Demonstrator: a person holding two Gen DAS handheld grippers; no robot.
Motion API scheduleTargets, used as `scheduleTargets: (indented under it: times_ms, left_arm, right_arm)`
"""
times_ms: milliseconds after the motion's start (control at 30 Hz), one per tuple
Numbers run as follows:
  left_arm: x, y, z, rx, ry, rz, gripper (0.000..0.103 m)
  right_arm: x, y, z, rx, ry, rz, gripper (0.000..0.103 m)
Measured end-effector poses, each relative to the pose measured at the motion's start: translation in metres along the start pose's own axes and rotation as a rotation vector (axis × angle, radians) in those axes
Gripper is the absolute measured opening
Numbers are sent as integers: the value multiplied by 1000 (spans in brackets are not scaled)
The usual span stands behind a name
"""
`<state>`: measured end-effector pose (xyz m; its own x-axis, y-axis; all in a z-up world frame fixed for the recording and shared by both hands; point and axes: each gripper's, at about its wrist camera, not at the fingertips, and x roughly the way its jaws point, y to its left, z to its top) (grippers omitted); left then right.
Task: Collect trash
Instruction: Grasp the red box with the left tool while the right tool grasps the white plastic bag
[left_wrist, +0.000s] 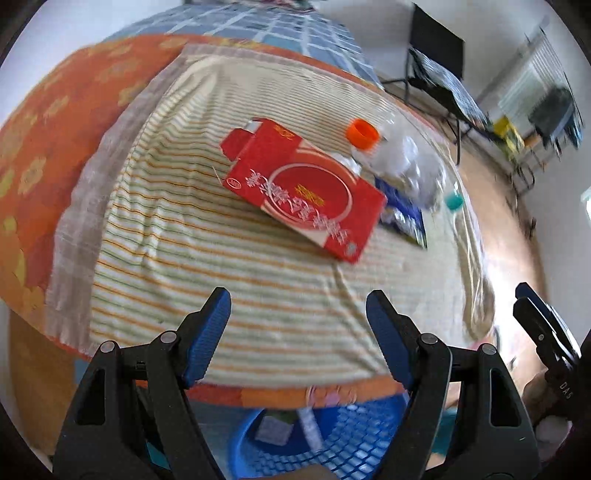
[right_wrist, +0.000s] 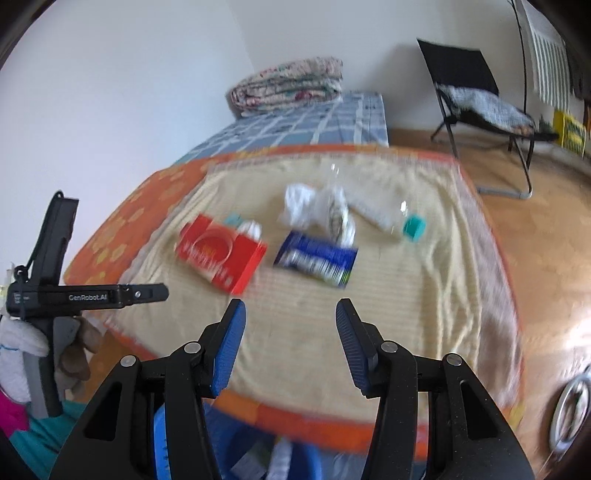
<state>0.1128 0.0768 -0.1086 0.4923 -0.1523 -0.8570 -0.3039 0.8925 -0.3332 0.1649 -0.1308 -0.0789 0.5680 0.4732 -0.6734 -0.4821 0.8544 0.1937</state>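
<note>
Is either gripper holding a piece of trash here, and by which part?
Nothing is held. The left gripper and right gripper are both open and empty, above the striped cloth, short of the red carton.

Two bottles (right_wrist: 384, 216); one red carton (left_wrist: 306, 190).

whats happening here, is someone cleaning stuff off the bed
A person holds a two-finger gripper in each hand over a bed, collecting trash. The left gripper and right gripper are both open and empty. On the striped mat still lie a red carton, a blue wrapper, a clear bottle with an orange cap, crumpled white paper and another bottle with a teal cap. A blue basket below the bed edge already holds a few pieces.
</note>
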Motion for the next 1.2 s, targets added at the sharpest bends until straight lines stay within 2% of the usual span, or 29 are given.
scheduleTargets:
  times_ms: [133, 233, 500, 667, 933, 1067, 1200]
  left_arm:
    - [14, 15, 12, -122, 14, -27, 78]
    - [24, 22, 22, -172, 17, -34, 78]
    - [56, 44, 43, -332, 33, -106, 78]
    - [75, 43, 53, -338, 45, -128, 78]
    - [83, 52, 68, -444, -3, -225, 78]
    - [78, 45, 80, -433, -26, -261, 78]
    - [74, 26, 89, -373, -46, -279, 66]
  right_arm:
    - [17, -20, 25, 45, 6, 16, 50]
    - [29, -33, 39, 83, 11, 13, 50]
    - [55, -41, 66, 74, 8, -11, 50]
    - [75, -43, 78, 115, 26, 14, 50]
    - [113, -44, 95, 78, 42, 0, 50]
    - [124, -51, 98, 105, 55, -4, 50]
    - [129, -59, 99, 126, 59, -2, 50]
